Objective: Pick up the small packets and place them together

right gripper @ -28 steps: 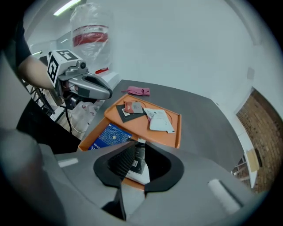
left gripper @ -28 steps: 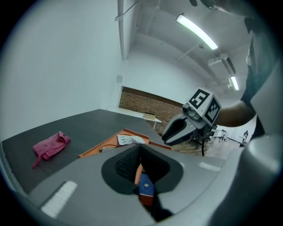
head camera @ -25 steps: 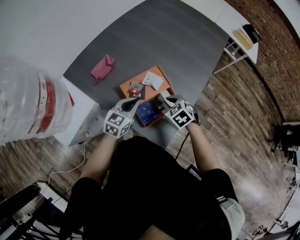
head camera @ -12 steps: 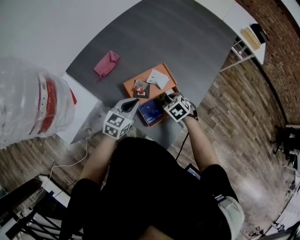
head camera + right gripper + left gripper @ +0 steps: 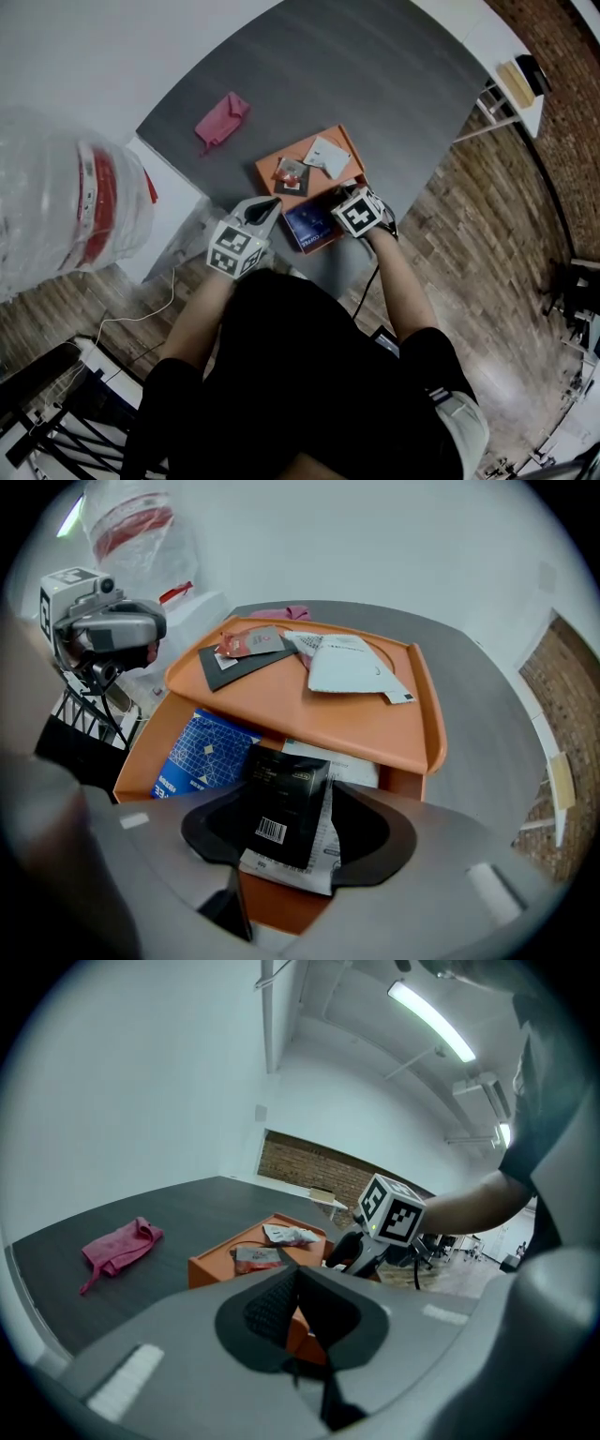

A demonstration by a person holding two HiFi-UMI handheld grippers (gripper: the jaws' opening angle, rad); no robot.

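Head view: grey table (image 5: 375,84) w/ a pink cloth (image 5: 222,119) at far left. Upper orange tray (image 5: 268,171) sits mid-table, carrying a red packet (image 5: 289,173) on its left & a white packet (image 5: 328,155) on its right, the 2 just apart. Blue packet (image 5: 314,223) lies on the near side, a level below. Left gripper (image 5: 269,205) is near-left of the tray, tips together. Right gripper (image 5: 339,199) points steeply down at the near-right corner. Big clear water bottle (image 5: 66,202) stands off the table at far left

Left gripper view: left gripper (image 5: 298,1274) is fully closed w/ nothing in it, aimed at the near side of the upper orange tray (image 5: 211,1262). Red packet (image 5: 253,1258) & white packet (image 5: 291,1235) lie on top. Pink cloth (image 5: 120,1246) is well apart to the left. Right gripper's marker cube (image 5: 392,1211) shows to the right

Right gripper view: right gripper (image 5: 300,808) has just been opening & its jaws now stand wide. Black packet (image 5: 281,799) lies between them, not pinched, on top of a pale printed packet (image 5: 323,855). Both rest in the lower orange tray (image 5: 141,752), w/ the blue packet (image 5: 202,752) just left of them. Upper orange tray (image 5: 375,724) is beyond, w/ the red packet (image 5: 246,643) far-left & the white packet (image 5: 347,663) right of it. Left gripper (image 5: 103,630) shows at far left
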